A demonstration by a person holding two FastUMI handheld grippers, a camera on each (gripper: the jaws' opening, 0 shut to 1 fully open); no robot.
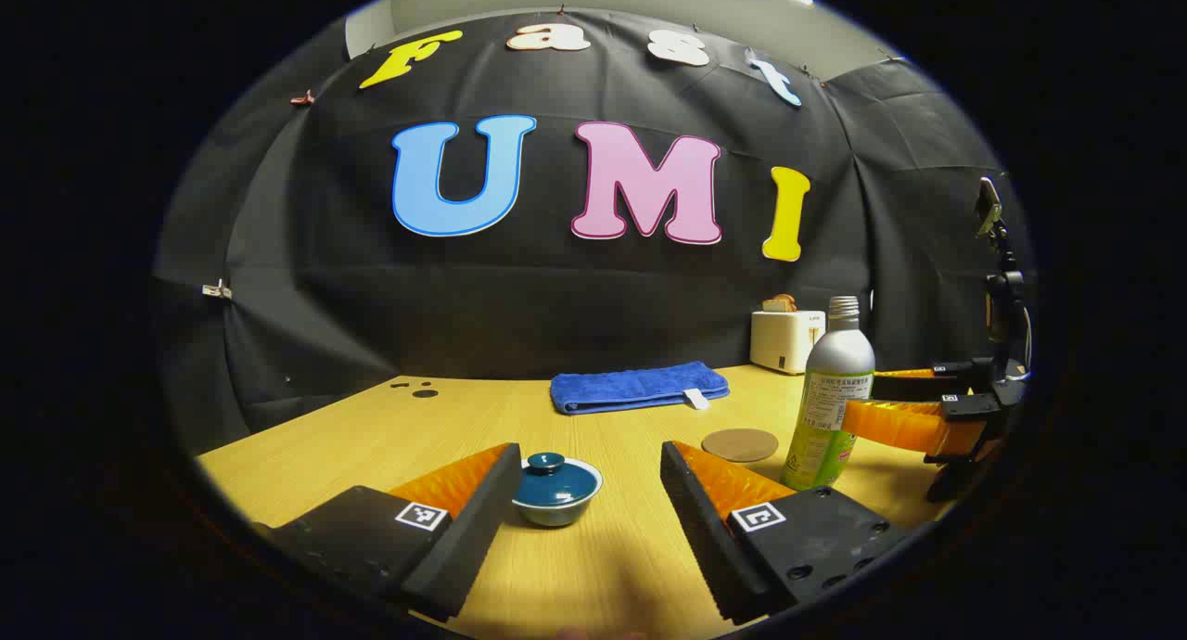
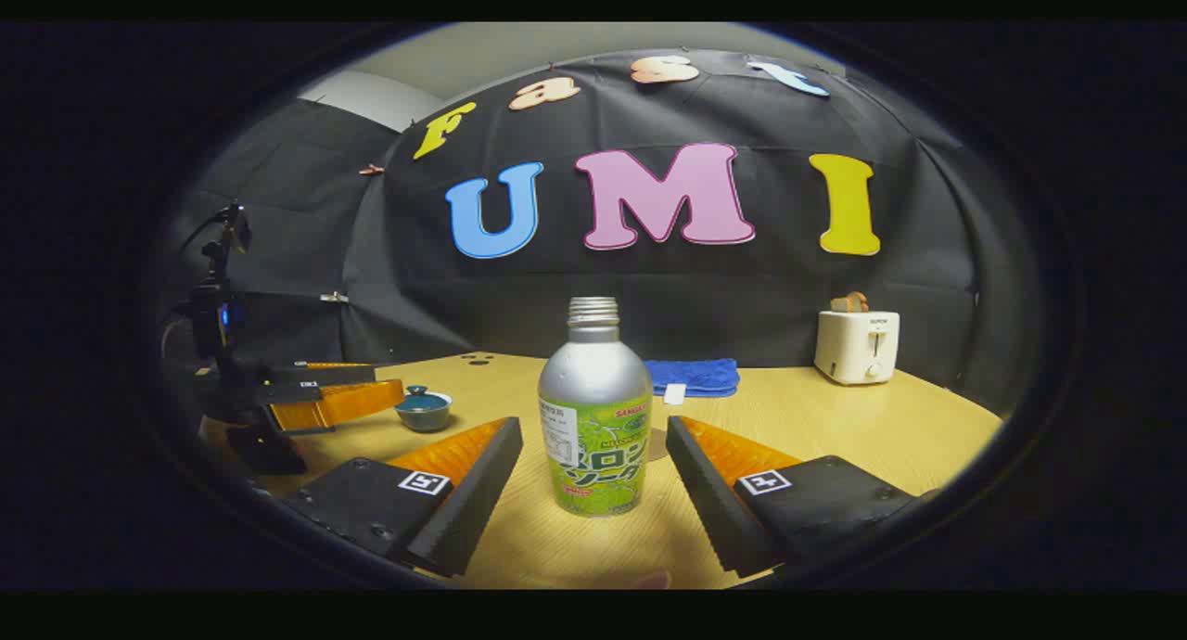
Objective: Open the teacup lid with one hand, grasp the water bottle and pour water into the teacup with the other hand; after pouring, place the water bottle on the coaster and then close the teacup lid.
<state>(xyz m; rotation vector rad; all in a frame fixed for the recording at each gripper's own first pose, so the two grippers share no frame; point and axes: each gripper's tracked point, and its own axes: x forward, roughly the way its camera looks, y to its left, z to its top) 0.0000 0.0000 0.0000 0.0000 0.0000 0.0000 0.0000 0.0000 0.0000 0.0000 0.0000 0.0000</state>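
Metal and top-heavy, the water bottle (image 2: pixel 594 416) stands on the table (image 2: pixel 835 427) between your spread right gripper (image 2: pixel 593 478) fingers, while your left gripper (image 1: pixel 584 496), also spread, frames the lidded teacup (image 1: pixel 556 489); close off-centre and you may tip it.

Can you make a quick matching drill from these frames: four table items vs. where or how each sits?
Items:
1. teacup
2. water bottle
3. coaster
4. toaster

States:
A. bare, nothing on it
B. back of the table, bread sticking out of the top
C. lid on, in front of the open left tool
D. upright, uncapped, between the fingers of the open right tool

Pairs: 1-C, 2-D, 3-A, 4-B
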